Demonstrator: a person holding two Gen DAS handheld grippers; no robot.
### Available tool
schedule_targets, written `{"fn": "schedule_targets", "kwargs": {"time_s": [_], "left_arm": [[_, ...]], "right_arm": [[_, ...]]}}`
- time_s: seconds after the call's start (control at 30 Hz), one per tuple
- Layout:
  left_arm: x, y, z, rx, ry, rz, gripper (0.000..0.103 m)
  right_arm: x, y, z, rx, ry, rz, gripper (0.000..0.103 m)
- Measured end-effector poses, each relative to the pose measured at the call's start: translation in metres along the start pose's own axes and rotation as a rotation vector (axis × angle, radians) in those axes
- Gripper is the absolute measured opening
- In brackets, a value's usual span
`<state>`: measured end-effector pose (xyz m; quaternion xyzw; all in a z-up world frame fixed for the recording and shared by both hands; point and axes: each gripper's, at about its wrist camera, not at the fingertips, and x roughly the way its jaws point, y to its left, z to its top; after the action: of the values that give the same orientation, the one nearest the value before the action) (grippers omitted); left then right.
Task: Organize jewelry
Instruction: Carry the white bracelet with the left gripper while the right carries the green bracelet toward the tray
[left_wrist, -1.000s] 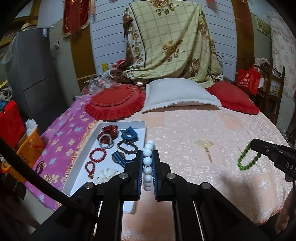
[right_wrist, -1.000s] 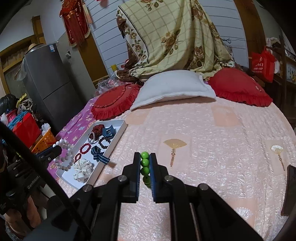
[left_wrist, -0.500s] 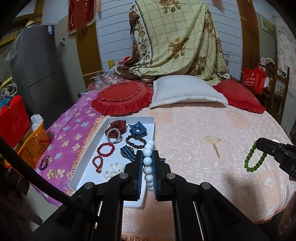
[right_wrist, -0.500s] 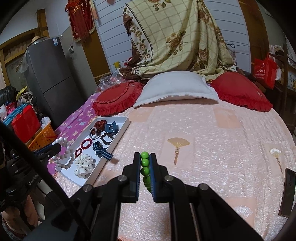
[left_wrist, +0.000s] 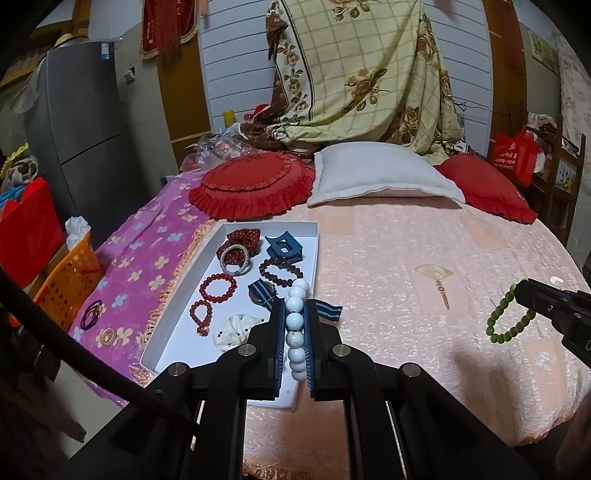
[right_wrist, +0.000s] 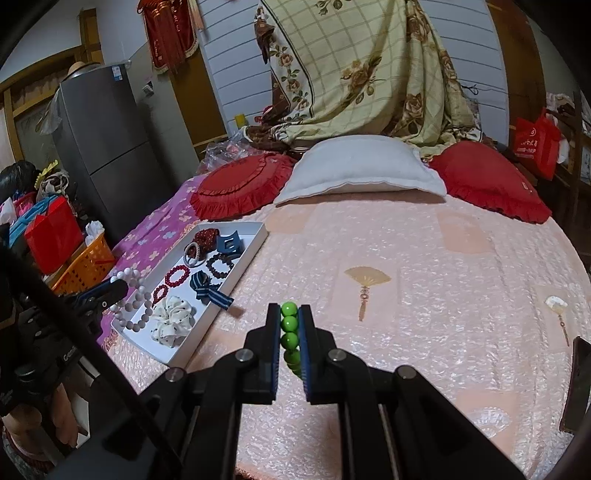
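**Bedspread, tray at left: two bracelets in transit**

Left wrist view: pink bedspread (left_wrist: 424, 266). Left gripper (left_wrist: 294, 332) clamped on white bead bracelet (left_wrist: 295, 325), directly over the white tray (left_wrist: 314, 240); this hand is nearer.

Right wrist view: right gripper (right_wrist: 289, 334) clamped on green bead bracelet (right_wrist: 289, 332); tray lies well apart, ahead-left.

Glossy white beads (left_wrist: 294, 325) pinched between ribbed blue pads (left_wrist: 309, 347) set in matt black plastic. Textured, faintly shiny peach cloth bedspread (right_wrist: 424, 295) beneath; beside it a smooth white cardboard-like tray (right_wrist: 236, 275) with a soft dotted fabric scrunchie (right_wrist: 171, 321). Shiny green beads (right_wrist: 289, 325), smooth as glass.
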<state>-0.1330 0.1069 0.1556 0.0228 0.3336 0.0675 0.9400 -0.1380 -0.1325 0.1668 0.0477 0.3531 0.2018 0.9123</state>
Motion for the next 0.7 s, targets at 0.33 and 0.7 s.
{"fn": "schedule_targets", "kwargs": {"time_s": [0.33, 0.7], "left_arm": [[0.006, 0.011, -0.006, -0.022, 0.015, 0.006, 0.013], [0.01, 0.036, -0.006, -0.071, 0.022, 0.03, 0.014]], "right_arm": [[0.007, 0.007, -0.002, -0.018, 0.017, 0.006, 0.009], [0.016, 0.021, 0.002, -0.044, 0.05, 0.028, 0.009]]}}
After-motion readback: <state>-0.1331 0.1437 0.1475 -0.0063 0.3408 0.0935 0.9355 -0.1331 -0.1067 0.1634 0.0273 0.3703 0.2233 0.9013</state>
